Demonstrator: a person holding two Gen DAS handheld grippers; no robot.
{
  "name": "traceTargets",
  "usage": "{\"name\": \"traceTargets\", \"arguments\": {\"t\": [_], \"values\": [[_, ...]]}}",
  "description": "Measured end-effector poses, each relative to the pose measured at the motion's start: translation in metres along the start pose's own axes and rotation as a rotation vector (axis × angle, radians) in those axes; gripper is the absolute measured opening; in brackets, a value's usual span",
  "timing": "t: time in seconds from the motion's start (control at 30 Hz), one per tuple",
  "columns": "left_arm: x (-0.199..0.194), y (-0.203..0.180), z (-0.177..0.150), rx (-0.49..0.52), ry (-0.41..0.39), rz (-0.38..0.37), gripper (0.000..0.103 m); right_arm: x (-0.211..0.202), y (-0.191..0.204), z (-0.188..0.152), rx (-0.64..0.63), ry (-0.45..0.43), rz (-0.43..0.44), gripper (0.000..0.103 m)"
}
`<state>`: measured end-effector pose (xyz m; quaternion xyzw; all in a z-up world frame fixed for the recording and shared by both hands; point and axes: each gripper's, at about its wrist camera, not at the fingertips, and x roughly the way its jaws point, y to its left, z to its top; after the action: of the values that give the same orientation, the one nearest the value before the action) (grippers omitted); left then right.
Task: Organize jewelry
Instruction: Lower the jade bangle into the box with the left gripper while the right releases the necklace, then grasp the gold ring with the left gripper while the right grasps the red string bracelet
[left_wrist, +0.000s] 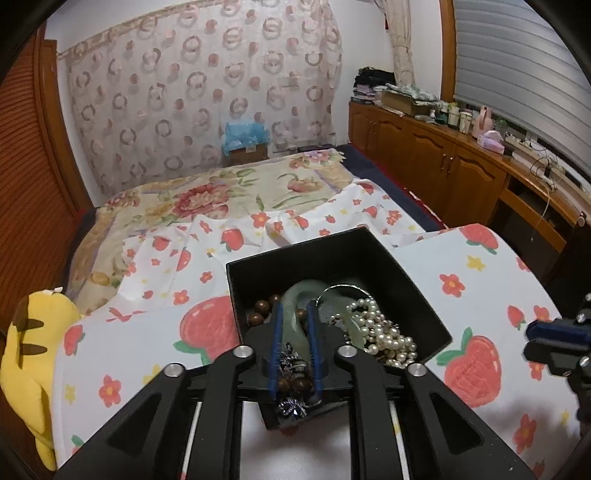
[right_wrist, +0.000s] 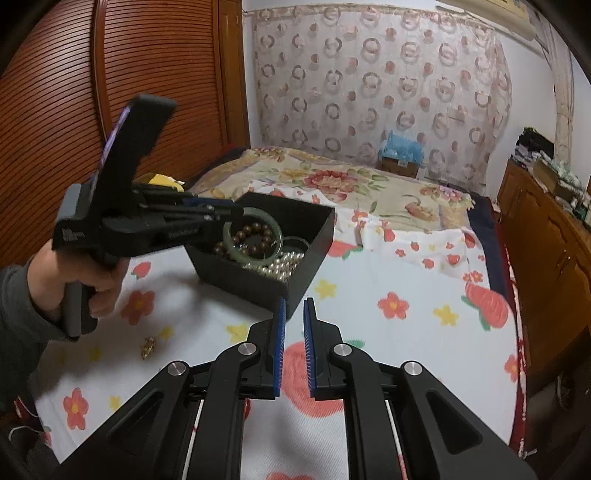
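A black open box (left_wrist: 258, 273) (right_wrist: 317, 243) stands on the strawberry-print cloth and holds a pearl necklace (left_wrist: 384, 332) (right_wrist: 277, 267), brown wooden beads (left_wrist: 260, 308) (right_wrist: 255, 230) and a silver trinket (left_wrist: 291, 406). My left gripper (left_wrist: 295, 314) (right_wrist: 236, 214) is shut on a green jade bangle (left_wrist: 295, 325) (right_wrist: 253, 254) and holds it over the box. My right gripper (right_wrist: 294, 308) is slightly open and empty, just in front of the box's near corner; its fingertips (left_wrist: 546, 332) show at the right edge of the left wrist view.
A small gold ornament (right_wrist: 148, 347) lies on the cloth (right_wrist: 388, 332) left of my right gripper. A yellow plush toy (left_wrist: 29, 354) sits at the bed's left edge. Wooden cabinets (left_wrist: 443, 162) with clutter run along the right. A slatted wooden wardrobe (right_wrist: 147, 74) stands at left.
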<state>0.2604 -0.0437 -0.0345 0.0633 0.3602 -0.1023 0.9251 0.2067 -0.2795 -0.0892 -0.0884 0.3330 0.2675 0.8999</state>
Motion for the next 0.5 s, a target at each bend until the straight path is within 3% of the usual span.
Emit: {"name": "traceTargets", "arguments": {"t": [0.13, 0.23, 0.33, 0.5], "values": [[-0.013, -0.001, -0.005, 0.001, -0.02, -0.005, 0.032, 0.0, 0.006, -0.011, -0.01, 0.012, 0.008, 0.011], [-0.026, -0.001, -0.011, 0.003, -0.031, -0.014, 0.037, -0.001, 0.012, -0.019, -0.015, 0.017, 0.022, 0.012], [-0.043, -0.001, -0.023, 0.005, -0.051, -0.032, 0.051, -0.003, 0.017, -0.029, -0.011, 0.022, 0.036, 0.023], [-0.062, -0.001, -0.047, 0.017, -0.059, -0.045, 0.06, 0.001, 0.024, -0.043, 0.002, 0.047, 0.05, 0.025]]}}
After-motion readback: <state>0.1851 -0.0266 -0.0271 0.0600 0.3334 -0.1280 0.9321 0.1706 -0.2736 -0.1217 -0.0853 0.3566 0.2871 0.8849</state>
